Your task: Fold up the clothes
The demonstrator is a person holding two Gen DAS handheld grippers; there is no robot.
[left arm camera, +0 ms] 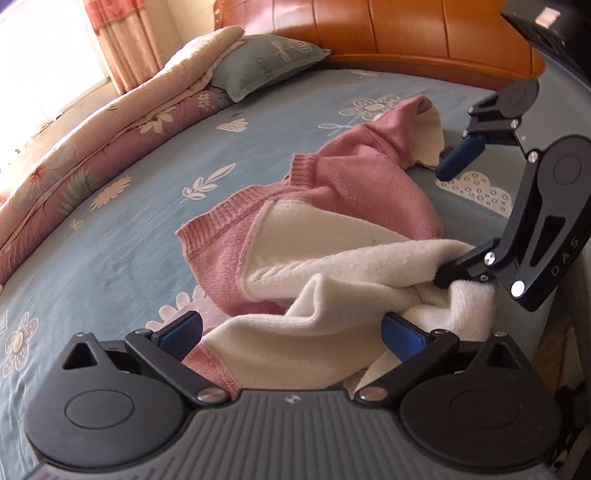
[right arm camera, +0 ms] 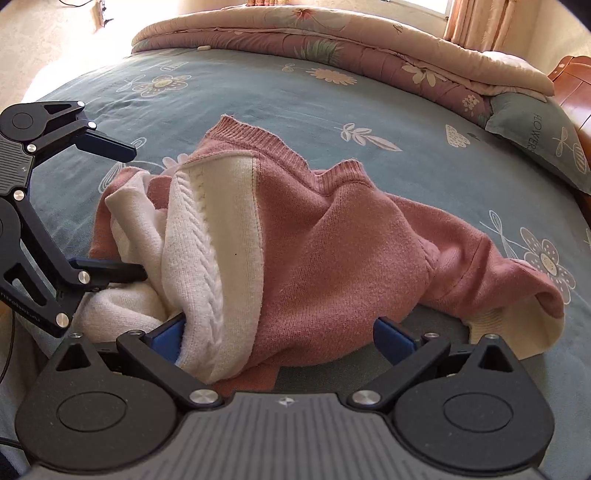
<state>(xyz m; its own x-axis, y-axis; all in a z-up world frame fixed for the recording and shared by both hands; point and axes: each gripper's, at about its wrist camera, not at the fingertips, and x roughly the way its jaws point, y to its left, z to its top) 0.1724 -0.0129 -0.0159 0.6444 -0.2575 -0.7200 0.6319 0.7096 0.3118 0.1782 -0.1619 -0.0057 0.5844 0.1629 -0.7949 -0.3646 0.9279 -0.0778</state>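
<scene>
A pink and cream knit sweater [left arm camera: 332,192] [right arm camera: 332,236] lies crumpled on the blue floral bedsheet [left arm camera: 110,258] [right arm camera: 295,96]. My left gripper [left arm camera: 291,328] stands open at the sweater's near edge, with a cream fold lying between its fingers. In the right wrist view the left gripper [right arm camera: 122,210] shows at the left, its lower finger pushed into the cream fabric. My right gripper [right arm camera: 280,332] is open too, its jaws wide around the sweater's cream and pink hem. From the left wrist view the right gripper [left arm camera: 450,218] appears at the right, one finger buried in cream cloth.
A rolled floral quilt [left arm camera: 92,147] [right arm camera: 369,48] runs along the bed's far side. A grey-green pillow [left arm camera: 266,62] [right arm camera: 546,136] leans by the wooden headboard [left arm camera: 406,33]. Curtains [left arm camera: 122,40] hang by a bright window.
</scene>
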